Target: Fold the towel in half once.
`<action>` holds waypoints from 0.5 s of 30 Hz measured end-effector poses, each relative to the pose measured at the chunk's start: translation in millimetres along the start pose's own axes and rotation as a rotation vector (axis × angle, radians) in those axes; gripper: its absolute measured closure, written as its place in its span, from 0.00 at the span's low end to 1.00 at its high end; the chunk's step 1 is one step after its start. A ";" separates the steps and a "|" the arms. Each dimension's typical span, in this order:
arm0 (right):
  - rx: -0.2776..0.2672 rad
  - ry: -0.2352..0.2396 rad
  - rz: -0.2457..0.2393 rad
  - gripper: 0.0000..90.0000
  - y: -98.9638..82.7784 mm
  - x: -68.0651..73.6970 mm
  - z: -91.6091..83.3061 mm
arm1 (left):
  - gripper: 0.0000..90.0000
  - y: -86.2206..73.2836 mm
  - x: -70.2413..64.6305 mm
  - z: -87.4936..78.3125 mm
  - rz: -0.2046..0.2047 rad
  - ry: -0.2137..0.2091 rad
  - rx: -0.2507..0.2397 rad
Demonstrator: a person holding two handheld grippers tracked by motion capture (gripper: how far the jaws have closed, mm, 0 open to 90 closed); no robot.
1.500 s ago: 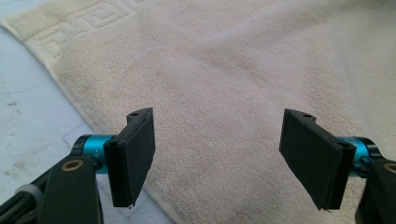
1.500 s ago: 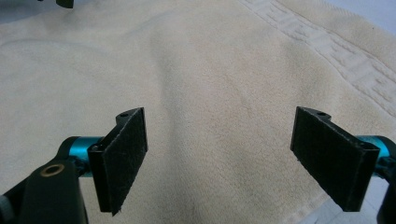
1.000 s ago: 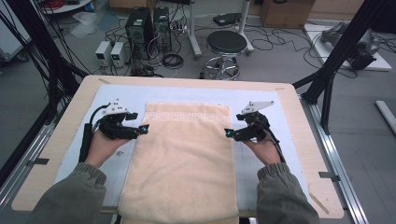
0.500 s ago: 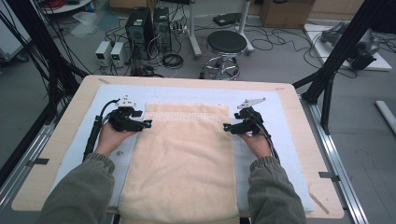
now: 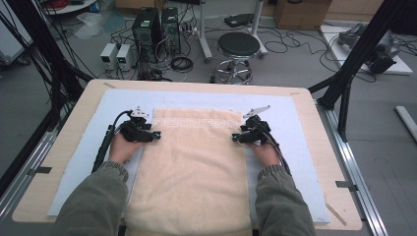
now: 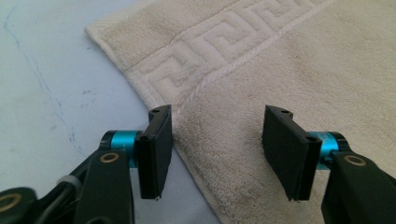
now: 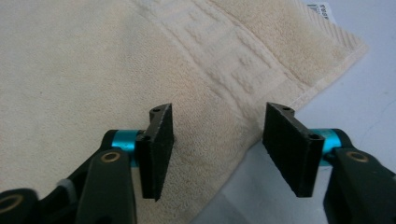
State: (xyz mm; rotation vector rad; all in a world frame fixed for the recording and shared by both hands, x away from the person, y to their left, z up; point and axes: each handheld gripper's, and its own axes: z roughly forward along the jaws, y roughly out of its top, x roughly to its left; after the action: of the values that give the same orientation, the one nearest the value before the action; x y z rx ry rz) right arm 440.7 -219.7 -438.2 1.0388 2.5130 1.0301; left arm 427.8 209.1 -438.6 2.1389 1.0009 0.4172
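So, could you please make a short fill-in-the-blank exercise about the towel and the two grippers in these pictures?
1. The beige towel lies flat on a pale ____ mat.
2. The left gripper straddles the towel's ____ edge in the high view.
3. The right gripper has its jaws ____, with the towel's edge between them.
4. A ____-pattern band runs along the towel's far end.

Missing words: blue; left; open; key
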 end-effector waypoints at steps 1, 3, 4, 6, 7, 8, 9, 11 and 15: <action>-0.002 0.000 0.006 0.53 0.0 0.2 0.1 | 0.55 0.5 -0.8 -0.2 0.004 -0.002 0.003; -0.002 0.000 0.010 0.57 0.3 0.3 0.0 | 0.62 1.1 -2.2 -0.6 0.004 -0.010 0.009; 0.001 0.001 0.013 0.59 0.7 1.0 -0.1 | 0.64 1.3 -2.2 -0.6 0.007 -0.012 0.011; 0.005 0.000 0.020 0.64 1.5 2.2 -0.3 | 0.67 1.4 -2.3 -1.0 -0.001 -0.019 0.013; 0.010 0.008 0.017 0.68 2.0 2.7 -0.6 | 0.69 1.6 -2.4 -0.9 -0.002 -0.022 0.011; 0.011 0.020 0.014 0.73 2.6 3.3 -0.5 | 0.71 1.7 -2.4 -1.2 -0.001 -0.029 0.013; 0.016 0.032 0.012 0.77 2.9 3.5 -0.7 | 0.75 1.6 -2.5 -1.1 -0.004 -0.034 0.011; 0.015 0.058 0.016 0.85 3.1 3.5 -0.4 | 0.80 1.7 -2.3 -1.3 -0.011 -0.045 0.010; 0.019 0.079 0.001 0.91 3.8 4.1 -0.6 | 0.89 1.7 -2.8 -2.0 -0.021 -0.061 0.013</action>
State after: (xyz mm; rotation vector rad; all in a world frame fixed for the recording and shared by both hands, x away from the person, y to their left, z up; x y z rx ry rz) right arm 439.5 -215.3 -434.9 1.0239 2.5894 1.0694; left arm 425.7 207.2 -436.0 2.1377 0.9934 0.3337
